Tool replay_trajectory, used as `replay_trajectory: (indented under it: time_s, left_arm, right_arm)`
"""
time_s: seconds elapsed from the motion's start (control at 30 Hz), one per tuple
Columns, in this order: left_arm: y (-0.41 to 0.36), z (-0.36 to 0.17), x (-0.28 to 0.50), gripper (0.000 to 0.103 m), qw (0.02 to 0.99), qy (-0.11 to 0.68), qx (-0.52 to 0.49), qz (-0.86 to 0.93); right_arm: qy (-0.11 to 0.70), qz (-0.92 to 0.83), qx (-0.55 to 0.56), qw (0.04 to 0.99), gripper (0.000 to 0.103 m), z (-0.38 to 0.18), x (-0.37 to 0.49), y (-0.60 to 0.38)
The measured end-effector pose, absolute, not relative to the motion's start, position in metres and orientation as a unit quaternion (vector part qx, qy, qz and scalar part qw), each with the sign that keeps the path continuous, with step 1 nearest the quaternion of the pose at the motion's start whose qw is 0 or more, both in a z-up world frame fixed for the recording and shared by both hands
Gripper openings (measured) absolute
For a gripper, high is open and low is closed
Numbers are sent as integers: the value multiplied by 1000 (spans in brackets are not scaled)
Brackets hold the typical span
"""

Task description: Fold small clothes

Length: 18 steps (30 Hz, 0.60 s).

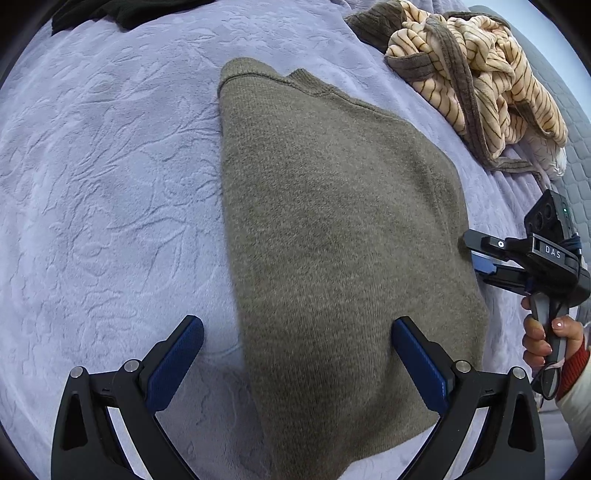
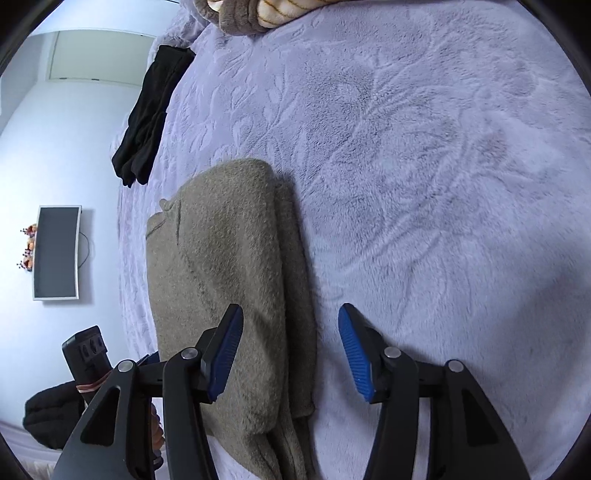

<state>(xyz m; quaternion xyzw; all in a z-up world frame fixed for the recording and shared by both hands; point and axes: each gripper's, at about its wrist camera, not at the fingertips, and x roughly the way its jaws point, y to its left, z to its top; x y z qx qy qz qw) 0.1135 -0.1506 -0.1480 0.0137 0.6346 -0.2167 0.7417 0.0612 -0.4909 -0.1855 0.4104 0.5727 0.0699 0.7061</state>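
A grey-brown knit sweater [image 1: 332, 229] lies folded into a long strip on the lavender bedspread [image 1: 110, 184]. My left gripper [image 1: 297, 363] is open, its jaws astride the sweater's near left edge, holding nothing. My right gripper [image 2: 290, 352] is open over the sweater's [image 2: 229, 277] layered right edge, empty. The right gripper also shows in the left wrist view [image 1: 476, 254] at the sweater's right side, its jaws slightly parted.
A crumpled cream striped garment with grey trim [image 1: 480, 81] lies at the far right of the bed. A black garment [image 2: 147, 114] lies near the bed's far edge, also in the left wrist view [image 1: 122, 14]. A wall monitor [image 2: 55, 253] is beyond the bed.
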Motion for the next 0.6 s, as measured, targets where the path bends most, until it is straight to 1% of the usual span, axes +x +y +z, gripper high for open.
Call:
replay_trajectory:
  time_s: [0.47, 0.5, 0.53, 0.6]
  left_arm:
    - [-169, -163, 123, 102, 727, 642, 13, -242]
    - [-171, -164, 123, 102, 727, 642, 12, -244]
    - [-174, -166, 123, 102, 726, 642, 12, -246]
    - [-176, -169, 123, 102, 726, 643, 12, -245]
  right_arm:
    - [579, 137, 392, 702, 59, -197, 98, -479]
    - [579, 140, 391, 702, 60, -198, 102, -476]
    - [577, 145, 391, 702, 63, -199, 105, -474]
    - [572, 152, 396, 702, 64, -203, 111, -471]
